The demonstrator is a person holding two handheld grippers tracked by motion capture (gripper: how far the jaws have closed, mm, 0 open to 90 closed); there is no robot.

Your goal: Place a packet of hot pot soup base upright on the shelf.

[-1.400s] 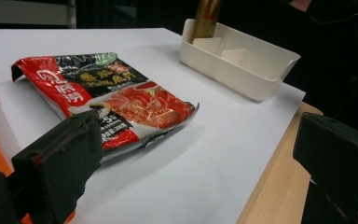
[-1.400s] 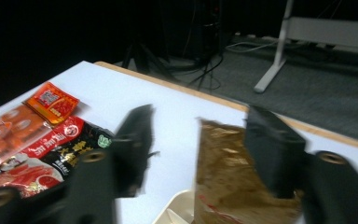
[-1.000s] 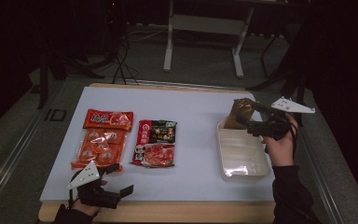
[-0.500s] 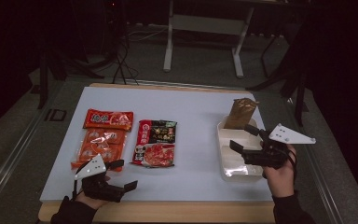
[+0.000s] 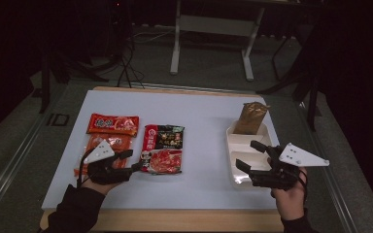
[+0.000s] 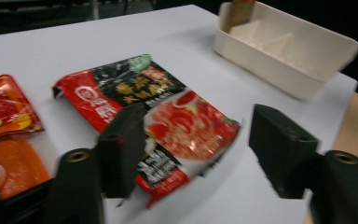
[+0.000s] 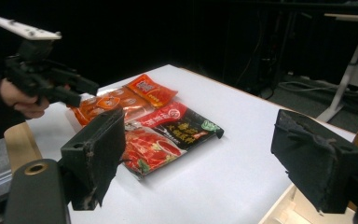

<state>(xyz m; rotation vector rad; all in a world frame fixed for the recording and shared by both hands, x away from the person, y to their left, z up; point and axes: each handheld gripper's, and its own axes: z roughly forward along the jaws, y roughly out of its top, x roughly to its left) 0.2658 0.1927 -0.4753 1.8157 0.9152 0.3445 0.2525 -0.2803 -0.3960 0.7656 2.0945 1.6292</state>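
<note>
Surface: white tabletop (image 5: 209, 121) in a dark room, cleared for sorting.
Left gripper (image 5: 138, 166): jaws have just been closing around the near end of the red-and-black packet (image 5: 162, 148), seemingly not yet pinching it; the view is blurred.
Right gripper (image 5: 252, 158): jaws wide, empty, over the white tray (image 5: 234, 145).
Tray: brown pouch (image 5: 250, 116) leans in its far compartment.
Orange packets (image 5: 110, 133): flat, left of the red-and-black one.

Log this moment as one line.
left gripper: closing around red-black packet corner | right gripper: open over white tray | brown pouch in tray
</note>
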